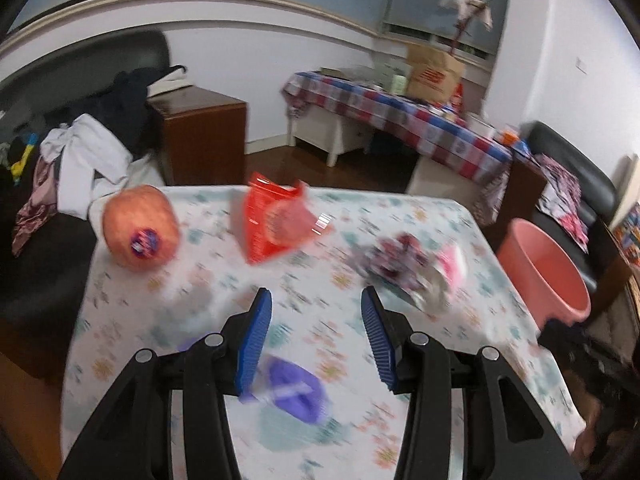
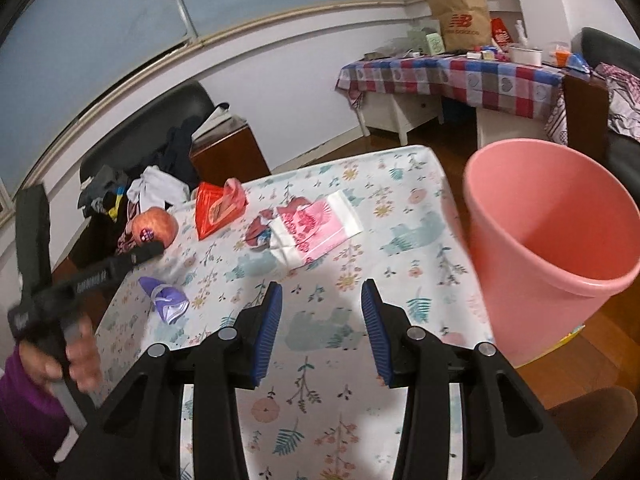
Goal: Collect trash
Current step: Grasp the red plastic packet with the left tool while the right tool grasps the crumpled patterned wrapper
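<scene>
Trash lies on a floral tablecloth [image 2: 400, 184]. There is a purple wrapper [image 1: 294, 396] [image 2: 166, 298], a red packet [image 1: 276, 220] [image 2: 218, 204] and a crumpled pink and white bag [image 1: 412, 268] [image 2: 312, 224]. My left gripper [image 1: 316, 292] hovers open above the table, and the blurred purple wrapper shows low between its blue pads, untouched. My right gripper [image 2: 322, 285] is open over the table's near middle with nothing between its pads. A pink bin [image 2: 552, 248] [image 1: 544, 276] stands beside the table's right edge.
A round orange fruit with a sticker [image 1: 140, 228] [image 2: 154, 226] sits at the table's far left corner. A hand in a purple sleeve [image 2: 80, 356] holds the left tool at the left. Clothes are piled on a dark chair [image 1: 92, 152], and a checked table [image 2: 460, 72] stands behind.
</scene>
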A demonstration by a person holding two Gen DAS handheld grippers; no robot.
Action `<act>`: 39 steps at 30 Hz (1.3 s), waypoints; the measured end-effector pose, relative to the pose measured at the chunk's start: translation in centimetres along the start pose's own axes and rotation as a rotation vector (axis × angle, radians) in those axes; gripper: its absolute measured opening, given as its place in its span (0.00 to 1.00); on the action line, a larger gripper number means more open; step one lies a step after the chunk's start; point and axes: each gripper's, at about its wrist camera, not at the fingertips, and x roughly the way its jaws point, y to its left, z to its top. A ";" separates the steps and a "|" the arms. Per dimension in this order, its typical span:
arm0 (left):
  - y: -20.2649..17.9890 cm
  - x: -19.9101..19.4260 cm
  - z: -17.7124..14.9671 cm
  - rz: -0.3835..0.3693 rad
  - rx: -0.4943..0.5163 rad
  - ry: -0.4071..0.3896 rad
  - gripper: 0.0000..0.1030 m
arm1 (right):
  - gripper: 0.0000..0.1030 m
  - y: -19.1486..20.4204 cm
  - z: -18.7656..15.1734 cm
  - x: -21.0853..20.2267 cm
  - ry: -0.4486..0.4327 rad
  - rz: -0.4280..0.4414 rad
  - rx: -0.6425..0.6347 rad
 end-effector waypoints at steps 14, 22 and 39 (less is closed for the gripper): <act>4.3 9.2 6.2 0.050 -0.061 0.089 0.45 | 0.41 2.2 1.7 2.5 0.034 0.067 -0.068; 4.6 13.4 6.1 0.048 -0.072 0.185 0.21 | 0.41 4.3 3.8 4.9 0.052 0.104 -0.130; 4.5 7.1 4.3 -0.044 -0.122 0.048 0.07 | 0.41 9.3 5.3 12.1 0.114 -0.053 -0.354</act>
